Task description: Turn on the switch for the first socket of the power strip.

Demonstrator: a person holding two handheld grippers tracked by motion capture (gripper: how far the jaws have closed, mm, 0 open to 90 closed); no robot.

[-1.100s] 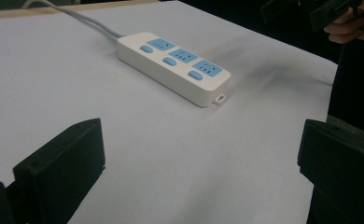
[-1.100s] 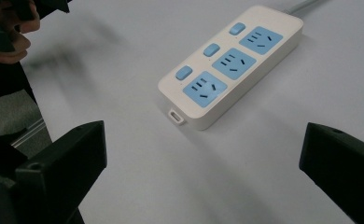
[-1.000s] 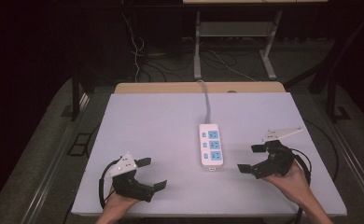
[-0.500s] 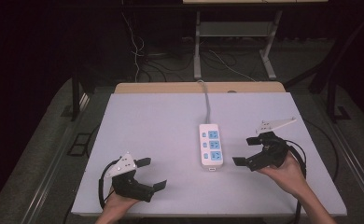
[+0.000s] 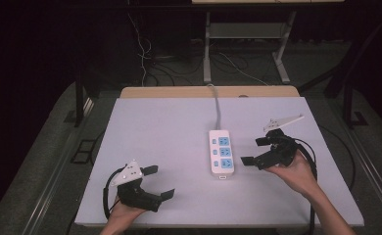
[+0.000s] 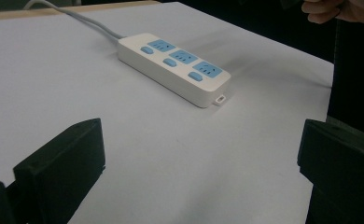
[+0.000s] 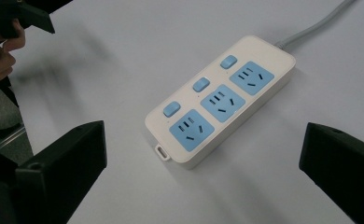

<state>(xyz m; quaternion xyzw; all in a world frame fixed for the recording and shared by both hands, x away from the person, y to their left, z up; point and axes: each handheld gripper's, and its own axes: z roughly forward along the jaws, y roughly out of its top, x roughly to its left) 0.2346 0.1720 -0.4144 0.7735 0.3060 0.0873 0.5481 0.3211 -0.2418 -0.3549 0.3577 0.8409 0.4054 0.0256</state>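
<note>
Bench (image 5: 169,127), white top. Power strip (image 5: 221,152), white with three blue sockets, lies flat just right of centre, cable (image 5: 215,107) running toward 12 o'clock. Right claw (image 5: 253,151), wide open and empty, at its 3 o'clock, close by. Left claw (image 5: 158,182), wide open and empty, well apart at 8 o'clock.

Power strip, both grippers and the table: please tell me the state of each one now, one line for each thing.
Power strip: lies flat on the table, all three sockets free, cord running to the far edge.
Left gripper: jaws open, holding nothing, near the front edge.
Right gripper: jaws open, holding nothing, just right of the strip and facing it.
Table: white top, carrying the strip.
</note>
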